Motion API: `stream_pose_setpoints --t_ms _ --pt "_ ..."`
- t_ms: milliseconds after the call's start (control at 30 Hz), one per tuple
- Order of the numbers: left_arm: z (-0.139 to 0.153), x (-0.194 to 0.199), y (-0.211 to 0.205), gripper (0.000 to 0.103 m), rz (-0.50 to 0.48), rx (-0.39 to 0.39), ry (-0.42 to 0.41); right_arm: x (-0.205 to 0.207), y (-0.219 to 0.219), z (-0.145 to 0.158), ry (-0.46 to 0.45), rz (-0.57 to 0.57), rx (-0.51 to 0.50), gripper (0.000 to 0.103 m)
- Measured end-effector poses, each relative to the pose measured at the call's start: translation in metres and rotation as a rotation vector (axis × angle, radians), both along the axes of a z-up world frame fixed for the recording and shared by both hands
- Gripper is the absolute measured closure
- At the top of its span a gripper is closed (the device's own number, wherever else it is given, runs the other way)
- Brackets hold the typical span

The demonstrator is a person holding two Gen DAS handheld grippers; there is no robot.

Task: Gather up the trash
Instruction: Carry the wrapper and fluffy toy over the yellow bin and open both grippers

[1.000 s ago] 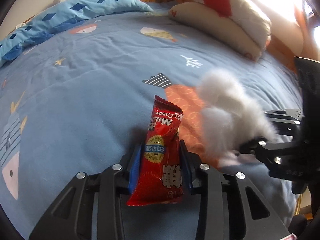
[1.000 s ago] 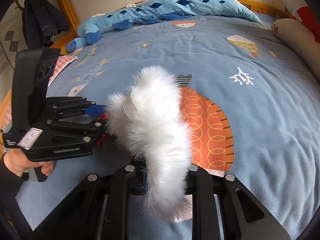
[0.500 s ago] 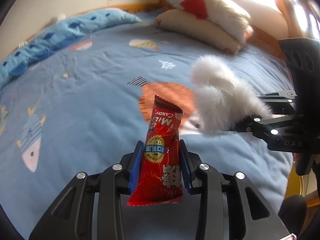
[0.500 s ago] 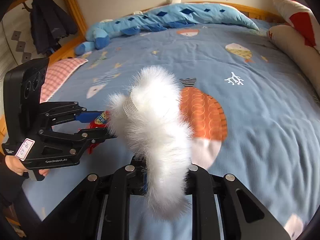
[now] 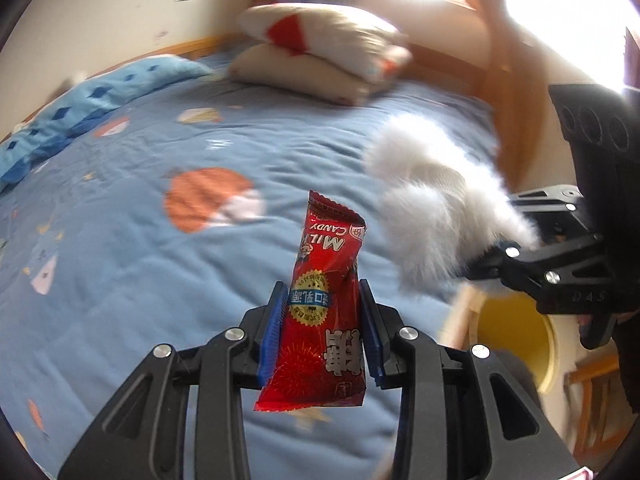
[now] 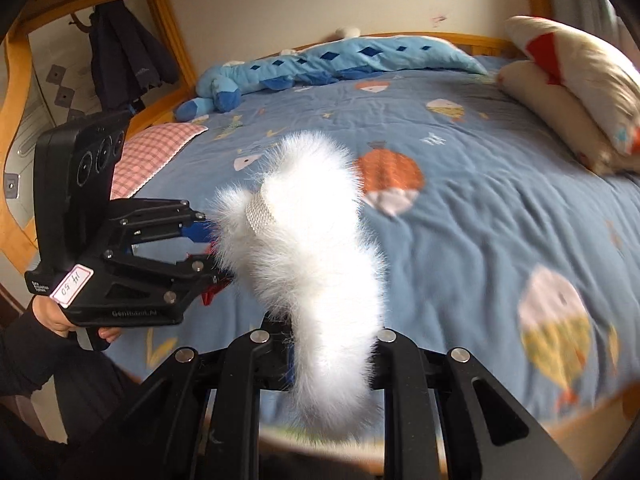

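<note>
Where pillows (image 5: pixel 320 60) pile: blue fish-print bedspread (image 5: pixel 140 220)

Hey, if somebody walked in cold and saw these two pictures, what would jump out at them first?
Probably the red candy wrapper, pinched upright in the left claw above the blue fish-print bedspread. Next, the fluffy white fur piece clamped in the right claw, filling the middle of the right wrist view. A yellow bin shows beside the bed at the lower right of the left wrist view.
</note>
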State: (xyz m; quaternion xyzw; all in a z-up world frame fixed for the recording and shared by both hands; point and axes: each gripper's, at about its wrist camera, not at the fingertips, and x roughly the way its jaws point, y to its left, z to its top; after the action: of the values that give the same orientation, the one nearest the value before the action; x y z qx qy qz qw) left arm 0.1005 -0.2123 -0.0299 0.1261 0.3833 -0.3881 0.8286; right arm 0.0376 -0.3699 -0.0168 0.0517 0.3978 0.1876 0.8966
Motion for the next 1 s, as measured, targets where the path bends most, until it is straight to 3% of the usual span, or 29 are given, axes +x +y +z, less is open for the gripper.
stream_pose_setpoints --t_ms 233,500,800,1000 --pt "-0.006 -0.087 -0.058 0.067 -0.161 -0.037 0.05 -0.106 -0.034 0.005 0.0 -0.111 -0.013 0.085" --pt "-0.022 -0.158 -0.129 0.067 -0.335 -0.009 0.086 -0.206 -0.091 -0.01 0.012 -0.285 -0.014 0.085" --pt "-0.075 -0.216 -0.217 0.067 -0.511 0.109 0.146 -0.271 -0.155 -0.071 0.123 -0.496 0.05 0.084" --pt "-0.108 -0.219 -0.248 0.067 -0.529 0.158 0.214 -0.293 -0.186 -0.102 0.197 -0.581 0.068 0.084"
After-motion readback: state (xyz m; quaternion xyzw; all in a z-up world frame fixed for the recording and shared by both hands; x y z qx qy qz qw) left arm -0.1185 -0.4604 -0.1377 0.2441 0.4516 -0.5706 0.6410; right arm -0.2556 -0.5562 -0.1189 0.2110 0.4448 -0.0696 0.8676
